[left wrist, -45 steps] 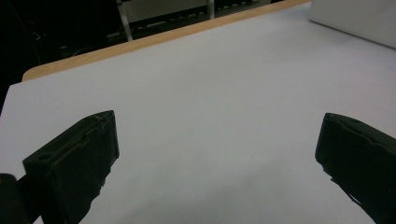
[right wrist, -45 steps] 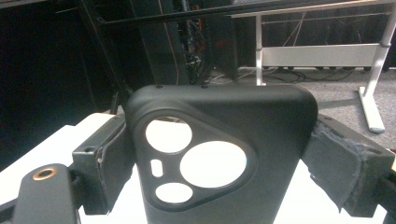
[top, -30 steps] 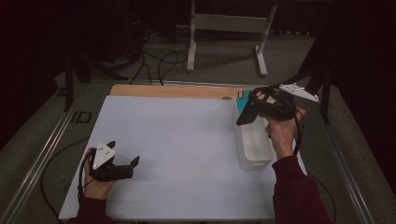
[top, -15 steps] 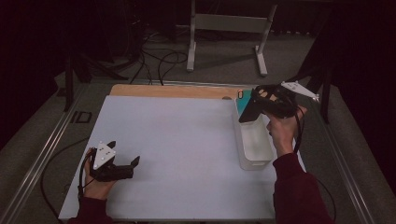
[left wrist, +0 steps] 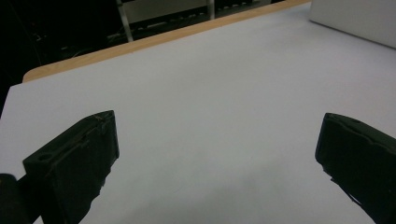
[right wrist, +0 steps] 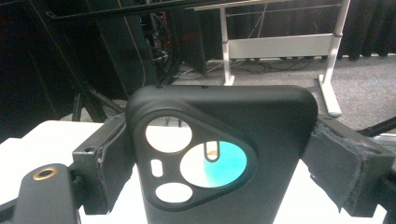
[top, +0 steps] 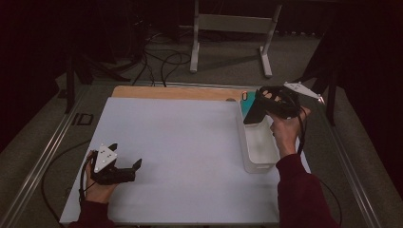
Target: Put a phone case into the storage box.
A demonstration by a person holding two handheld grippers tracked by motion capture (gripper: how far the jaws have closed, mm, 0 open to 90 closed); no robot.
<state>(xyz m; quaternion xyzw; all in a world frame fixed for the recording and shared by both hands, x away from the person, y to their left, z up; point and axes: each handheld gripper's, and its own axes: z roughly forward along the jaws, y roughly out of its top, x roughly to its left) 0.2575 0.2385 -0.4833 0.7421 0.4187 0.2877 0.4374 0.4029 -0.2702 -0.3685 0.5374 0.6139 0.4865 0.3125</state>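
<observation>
A black phone case (right wrist: 224, 154) with camera cutouts stands between the jaws of my right gripper (right wrist: 219, 154), which is shut on it. In the high view the right gripper (top: 259, 108) holds the phone case (top: 253, 110) above the far end of a white bin (top: 259, 147) at the right of the table. A teal object (top: 246, 105) lies just beyond, partly hidden by the case. My left gripper (top: 127, 166) rests open near the front left of the white table (top: 176, 137); its jaws stand wide apart over bare surface in the left gripper view, left gripper (left wrist: 219, 154).
A wooden strip (top: 176, 92) runs along the table's far edge. Metal rails (top: 43, 161) flank the table. Cables and a white stand (top: 230, 23) lie on the floor beyond.
The right gripper has drifted slightly with the phone case over the bin. The left gripper has stayed put.
</observation>
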